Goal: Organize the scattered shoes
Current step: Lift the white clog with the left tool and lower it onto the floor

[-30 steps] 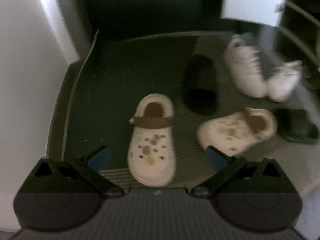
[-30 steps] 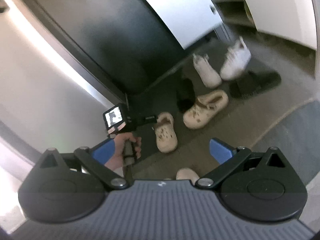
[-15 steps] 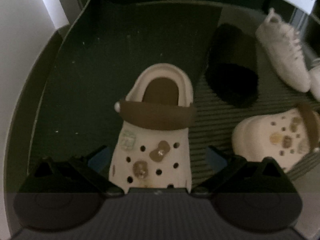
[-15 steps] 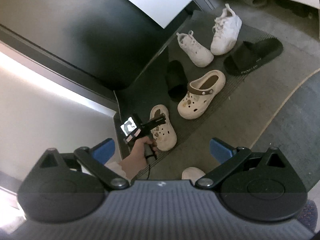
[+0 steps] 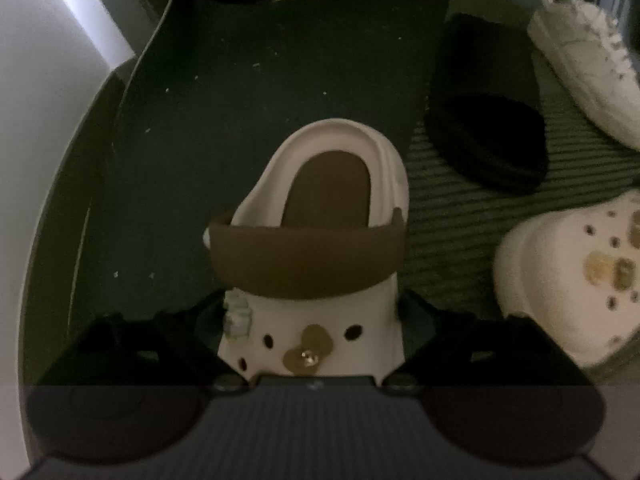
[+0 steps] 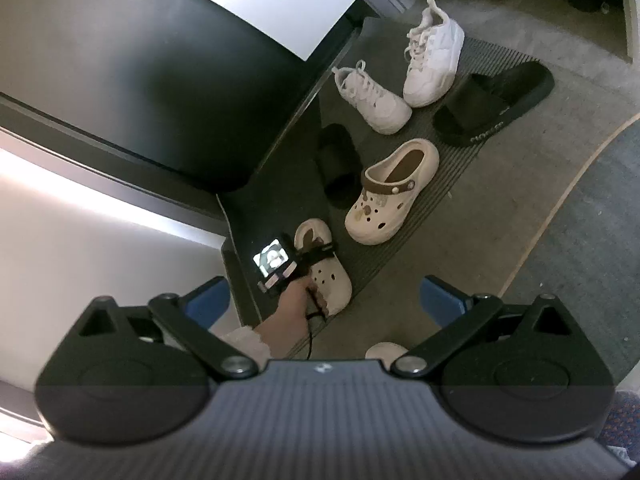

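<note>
While straddling the toe of the cream foam clog with brown heel strap and charms (image 5: pixel 312 240), sitting wide apart around it: left hand-held gripper (image 5: pixel 312 320), fingers flanking both sides, probably for lifting; whether already pinching, impossible telling. Hovering high and spread, gripping nothing: right hand-held gripper (image 6: pixel 324 296). Lying scattered beyond on the ribbed grey doormat (image 6: pixel 452 184): matching cream clog (image 6: pixel 390 192), black slides, white sneakers.

Dim light is leaving the left wrist view murky and soft, shadow swallowing the mat (image 5: pixel 248 92); the brighter right wrist view is bending heavily at its fisheye edges.
</note>
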A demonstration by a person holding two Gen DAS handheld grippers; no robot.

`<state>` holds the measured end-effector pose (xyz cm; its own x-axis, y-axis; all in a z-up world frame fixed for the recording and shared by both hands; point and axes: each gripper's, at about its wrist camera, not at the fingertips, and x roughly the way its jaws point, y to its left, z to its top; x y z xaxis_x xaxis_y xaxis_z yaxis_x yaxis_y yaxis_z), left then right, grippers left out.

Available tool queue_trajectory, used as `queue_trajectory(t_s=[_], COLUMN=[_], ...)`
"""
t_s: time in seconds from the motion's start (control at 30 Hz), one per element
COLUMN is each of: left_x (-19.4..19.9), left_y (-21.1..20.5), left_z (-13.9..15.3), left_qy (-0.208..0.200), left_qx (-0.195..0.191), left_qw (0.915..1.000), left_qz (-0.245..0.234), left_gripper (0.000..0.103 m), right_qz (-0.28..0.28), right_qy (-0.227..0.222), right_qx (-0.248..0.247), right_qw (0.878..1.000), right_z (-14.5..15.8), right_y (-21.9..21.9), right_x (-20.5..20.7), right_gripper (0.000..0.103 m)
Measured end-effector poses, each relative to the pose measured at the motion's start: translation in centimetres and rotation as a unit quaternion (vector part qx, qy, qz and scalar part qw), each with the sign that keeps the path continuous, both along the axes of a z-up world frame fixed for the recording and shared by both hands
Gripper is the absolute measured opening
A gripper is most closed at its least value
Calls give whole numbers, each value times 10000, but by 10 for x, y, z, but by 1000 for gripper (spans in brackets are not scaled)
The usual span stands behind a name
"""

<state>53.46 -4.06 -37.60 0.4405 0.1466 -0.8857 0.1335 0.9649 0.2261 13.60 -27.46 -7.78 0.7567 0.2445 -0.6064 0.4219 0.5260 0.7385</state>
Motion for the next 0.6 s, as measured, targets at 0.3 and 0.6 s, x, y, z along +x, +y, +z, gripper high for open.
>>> queue_trajectory(t_s=[0.3,0.6], left_x=[-50,-157], left_y=[-7,-54], left_z=[70,108], left_qy=[-389,-192], left_qx=[-373,-802], left_qw=[9983,9874], left_qz=[-242,-1352], left_gripper=[82,81], right_qz=[99,-139], right_qy=[-300,-455], right_qx=[-66,-239], right_qw=[9995,9986], right_z=[17,33], right_y=[8,7], right_x=[-29,-69], right_gripper=[103,103])
